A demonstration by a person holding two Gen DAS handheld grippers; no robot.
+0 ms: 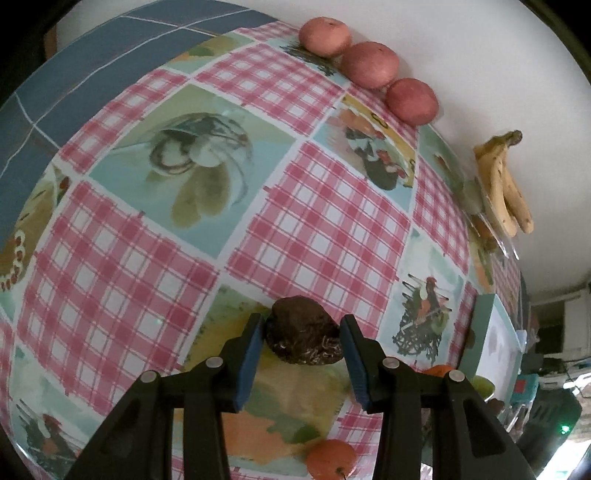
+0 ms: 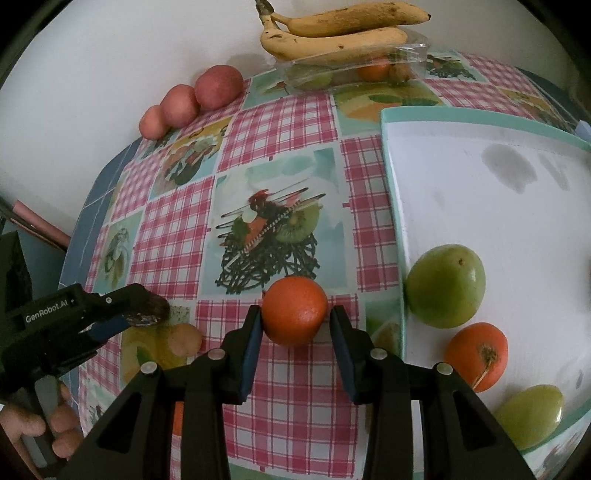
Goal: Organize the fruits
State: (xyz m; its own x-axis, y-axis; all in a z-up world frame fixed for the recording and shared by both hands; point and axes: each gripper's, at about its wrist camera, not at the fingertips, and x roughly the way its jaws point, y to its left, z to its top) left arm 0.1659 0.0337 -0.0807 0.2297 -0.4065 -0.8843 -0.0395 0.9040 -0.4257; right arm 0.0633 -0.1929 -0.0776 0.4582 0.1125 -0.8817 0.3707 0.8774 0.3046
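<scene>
Fingers (image 1: 255, 343) of the left gripper (image 1: 303, 341) clamp a dark, rough-skinned fruit (image 1: 301, 334); right gripper (image 2: 295, 325) pinches a glossy orange (image 2: 294, 311).

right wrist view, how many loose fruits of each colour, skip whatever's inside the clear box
Pink-red round fruits by the wall: 3
Yellow bananas on the clear plastic box: 2
Orange round fruits: 2
Green round fruits on the white tray: 2
Dark brown fruit: 1
Total: 10

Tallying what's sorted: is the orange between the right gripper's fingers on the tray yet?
Not yet. The orange sits on the tablecloth, left of the tray.
</scene>
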